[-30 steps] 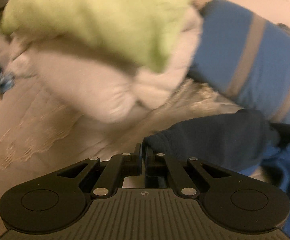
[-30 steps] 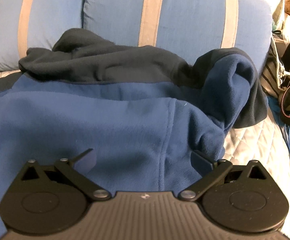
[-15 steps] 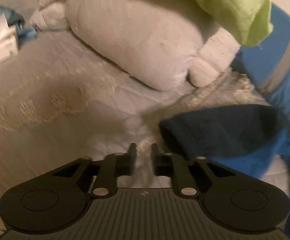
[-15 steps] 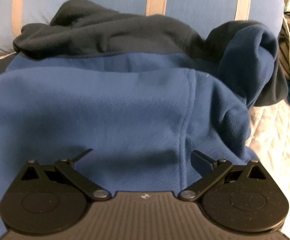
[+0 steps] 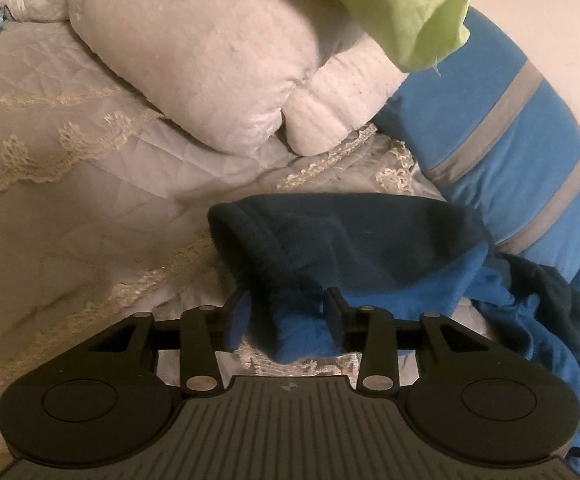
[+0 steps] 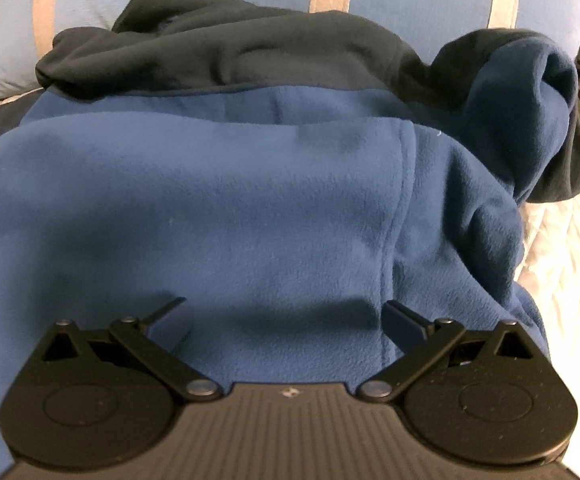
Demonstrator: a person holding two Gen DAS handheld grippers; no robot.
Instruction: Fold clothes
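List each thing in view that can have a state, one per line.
Blue fleece: unfolded, rumpled, spread on the bed.
Fleece sleeve: its cuff end lies between the left fingers.
Left gripper: closing around the sleeve.
Right gripper: open wide, over the fleece body.
Green cloth: draped over the white pillow.
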